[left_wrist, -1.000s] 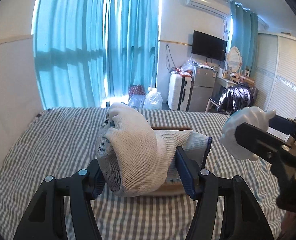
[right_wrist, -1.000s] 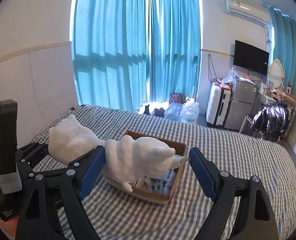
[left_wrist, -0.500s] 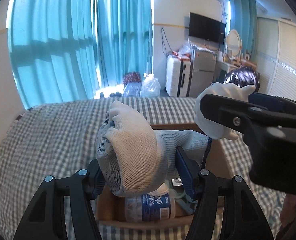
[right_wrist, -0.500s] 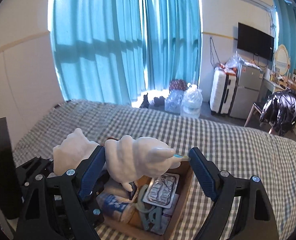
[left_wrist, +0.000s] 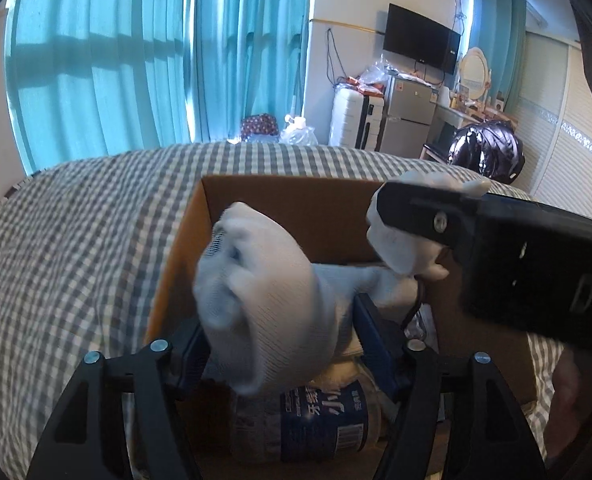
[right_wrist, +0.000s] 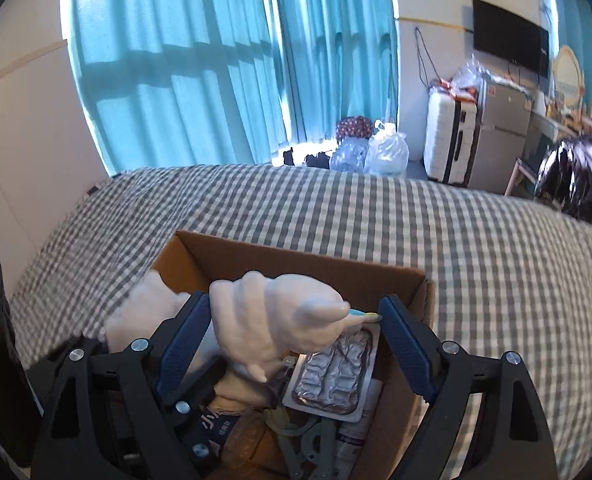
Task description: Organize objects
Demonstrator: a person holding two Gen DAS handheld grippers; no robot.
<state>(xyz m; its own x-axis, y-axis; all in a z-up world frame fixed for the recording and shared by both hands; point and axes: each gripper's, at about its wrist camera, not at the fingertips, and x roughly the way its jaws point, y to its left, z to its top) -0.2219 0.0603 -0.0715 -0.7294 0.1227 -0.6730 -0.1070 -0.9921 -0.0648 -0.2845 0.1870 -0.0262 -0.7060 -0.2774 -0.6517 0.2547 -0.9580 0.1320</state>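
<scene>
My left gripper (left_wrist: 280, 332) is shut on a pale knitted sock (left_wrist: 264, 304) and holds it over the open cardboard box (left_wrist: 280, 204). My right gripper (right_wrist: 292, 332) holds a white shell-shaped object (right_wrist: 272, 324) with a small blue and yellow tip against its left finger; the right finger touches only the tip. It hangs over the same box (right_wrist: 296, 256). The right gripper's body (left_wrist: 536, 264) and the white object (left_wrist: 400, 240) show at the right of the left wrist view. The sock shows at the left of the right wrist view (right_wrist: 136, 316).
The box sits on a grey checked bed (right_wrist: 496, 264) and holds a labelled bottle (left_wrist: 320, 420), a foil blister pack (right_wrist: 332, 376) and other items. Blue curtains (right_wrist: 216, 60), a suitcase (right_wrist: 448, 140) and bags lie beyond the bed.
Both grippers have moved forward and down over the box, each with its object still in it. The box now fills the lower part of both views.
</scene>
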